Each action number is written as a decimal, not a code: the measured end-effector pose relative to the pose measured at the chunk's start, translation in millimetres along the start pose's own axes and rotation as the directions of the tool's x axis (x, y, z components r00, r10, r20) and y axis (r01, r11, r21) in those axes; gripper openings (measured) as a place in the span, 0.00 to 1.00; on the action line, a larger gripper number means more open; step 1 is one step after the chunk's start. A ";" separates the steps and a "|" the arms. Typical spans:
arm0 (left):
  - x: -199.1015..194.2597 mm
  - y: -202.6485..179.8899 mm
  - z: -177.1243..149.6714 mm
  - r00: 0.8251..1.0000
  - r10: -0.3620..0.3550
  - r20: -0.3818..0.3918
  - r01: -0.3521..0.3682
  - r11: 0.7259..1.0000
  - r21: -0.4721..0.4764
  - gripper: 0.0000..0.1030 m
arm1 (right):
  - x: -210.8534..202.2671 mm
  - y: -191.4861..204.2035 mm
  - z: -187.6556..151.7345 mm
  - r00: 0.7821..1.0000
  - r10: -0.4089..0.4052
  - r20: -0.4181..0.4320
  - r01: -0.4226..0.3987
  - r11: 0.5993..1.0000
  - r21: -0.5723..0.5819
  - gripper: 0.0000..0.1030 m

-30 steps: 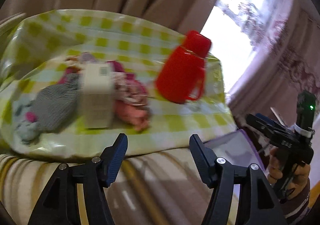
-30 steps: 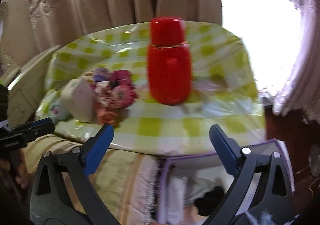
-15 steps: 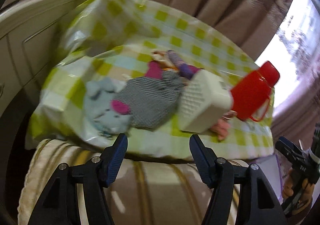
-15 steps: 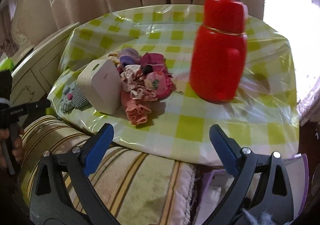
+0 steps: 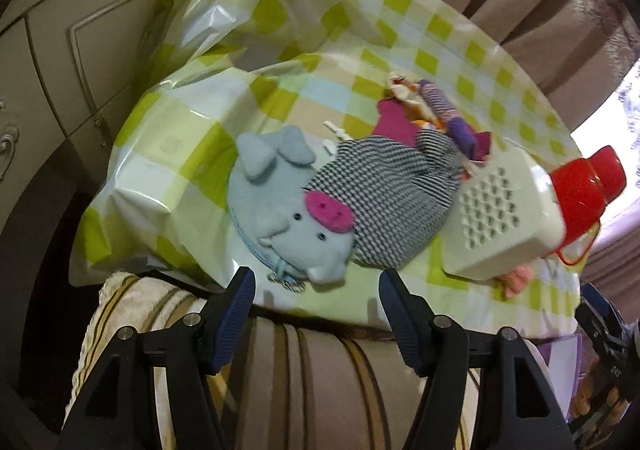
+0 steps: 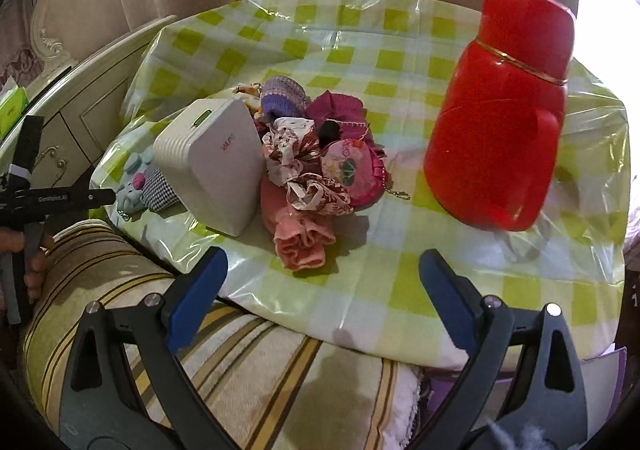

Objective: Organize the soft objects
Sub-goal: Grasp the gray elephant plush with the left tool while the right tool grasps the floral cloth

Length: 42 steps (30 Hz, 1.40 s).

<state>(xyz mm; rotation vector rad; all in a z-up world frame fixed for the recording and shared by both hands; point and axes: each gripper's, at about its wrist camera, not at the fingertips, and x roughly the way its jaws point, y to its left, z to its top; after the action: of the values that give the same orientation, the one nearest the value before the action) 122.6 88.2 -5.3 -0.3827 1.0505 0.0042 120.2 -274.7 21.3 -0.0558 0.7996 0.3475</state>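
The pig toy (image 5: 288, 209) looked light and soft, probably best pinched at its plump head. Both the left gripper (image 5: 314, 290) and the right gripper (image 6: 322, 274) stood wide and empty.

Box (image 6: 212, 165) stands between pig toy (image 5: 292, 209) and, seemingly touching, cloth heap (image 6: 316, 161).

The cover (image 6: 360, 49) on the surface is glossy plastic sheet, checked, creased and throwing highlights. The flask (image 6: 500, 129) is smooth, shiny red plastic with a thin metallic band. The white box (image 6: 212, 165) is matt plastic – ribbed on one side, perforated on another. The pig (image 5: 288, 205) looks like soft felt or fleece; the checked pouch (image 5: 388, 201) beside it is woven cloth. The pile (image 6: 312, 169) is mixed fabric – knit, printed cotton, pink fleece. The striped towel (image 6: 248, 362) is nappy terry. The cabinet (image 5: 60, 61) is painted wood, satin. The jaw pads are ribbed blue rubber on matt black plastic.
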 end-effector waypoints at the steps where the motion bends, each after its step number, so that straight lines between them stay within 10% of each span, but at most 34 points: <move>1: 5.3 2.3 3.5 1.000 0.007 -0.008 -0.007 1.000 -0.009 0.63 | 4.0 0.2 1.2 1.000 0.002 -0.004 -0.002 1.000 0.002 0.95; 13: 49.9 3.8 24.6 0.993 0.102 -0.056 -0.102 0.995 0.014 0.63 | 36.5 -1.4 13.5 1.000 0.004 -0.031 -0.004 1.000 0.008 0.95; 18: 47.2 -1.5 23.0 0.996 0.087 -0.033 -0.085 0.995 0.049 0.42 | 46.8 -2.7 18.3 0.999 0.008 -0.038 -0.008 1.000 0.011 0.95; 29: 12.9 -4.3 16.6 0.985 0.085 0.149 -0.093 0.995 0.047 0.19 | 63.1 -1.0 25.7 0.999 0.014 -0.048 -0.014 1.000 0.005 0.95; 42: -27.7 6.7 14.9 0.917 0.085 0.390 -0.073 0.996 -0.046 0.19 | 85.0 13.3 43.5 0.999 -0.013 -0.046 0.010 0.998 -0.064 0.83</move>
<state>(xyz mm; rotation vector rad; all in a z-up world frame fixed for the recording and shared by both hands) 120.0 104.0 22.6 -0.3490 0.6673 0.1644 200.7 -230.2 -7.7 -0.1285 0.8333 0.3615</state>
